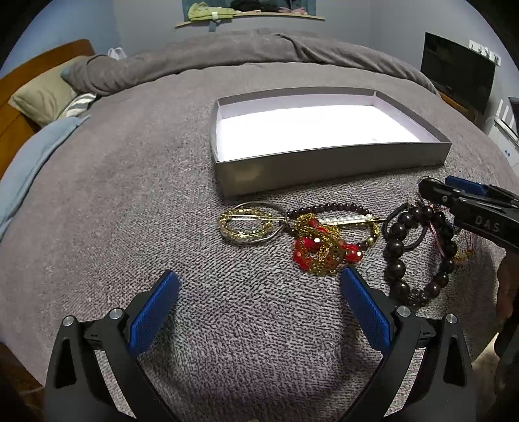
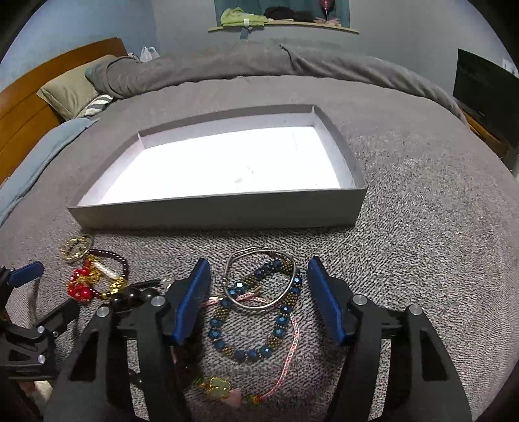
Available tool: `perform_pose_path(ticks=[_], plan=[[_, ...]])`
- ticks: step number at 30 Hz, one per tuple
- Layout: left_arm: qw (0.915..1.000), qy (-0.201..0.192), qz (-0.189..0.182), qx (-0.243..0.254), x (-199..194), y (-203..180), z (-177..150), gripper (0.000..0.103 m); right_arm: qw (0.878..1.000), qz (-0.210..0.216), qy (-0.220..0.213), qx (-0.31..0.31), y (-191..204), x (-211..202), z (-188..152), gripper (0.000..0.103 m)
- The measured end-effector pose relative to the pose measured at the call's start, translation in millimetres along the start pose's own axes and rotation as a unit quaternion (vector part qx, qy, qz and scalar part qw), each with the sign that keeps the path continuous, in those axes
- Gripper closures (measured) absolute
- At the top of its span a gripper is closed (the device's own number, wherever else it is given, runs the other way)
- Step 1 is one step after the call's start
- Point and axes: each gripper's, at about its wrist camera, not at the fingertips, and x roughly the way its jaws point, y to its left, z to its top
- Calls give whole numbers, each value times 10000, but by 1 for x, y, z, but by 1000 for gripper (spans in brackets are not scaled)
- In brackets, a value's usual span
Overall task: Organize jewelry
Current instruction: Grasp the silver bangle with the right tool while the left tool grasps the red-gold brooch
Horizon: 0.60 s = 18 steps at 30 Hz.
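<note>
A grey box with a white inside lies open on the bed; it also shows in the right wrist view. In front of it lies jewelry: gold rings, a red and gold chain tangle, a dark bead bracelet. My left gripper is open and empty above the blanket, short of the pile. My right gripper is open, its pads either side of a blue bead bracelet, a silver bangle and a pink cord.
The grey blanket covers the bed. Pillows and a wooden headboard are at the left. A dark screen stands at the right. A shelf with clothes is on the far wall.
</note>
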Motion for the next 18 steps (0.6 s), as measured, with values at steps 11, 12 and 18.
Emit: perform_pose_path(ticks=[11,12,18], plan=[[10000,-22,-45,-37,0,2,-1,4,10000,31,-26,-3,-2,3,0,55],[10000,-26,-55,-48,-1,3,0,4,10000,44,-41,21,-2,1,0,55],[9998,-101,-93,-124,-4,11,2,4,9997,142,-188,92,-5,-13,2,55]])
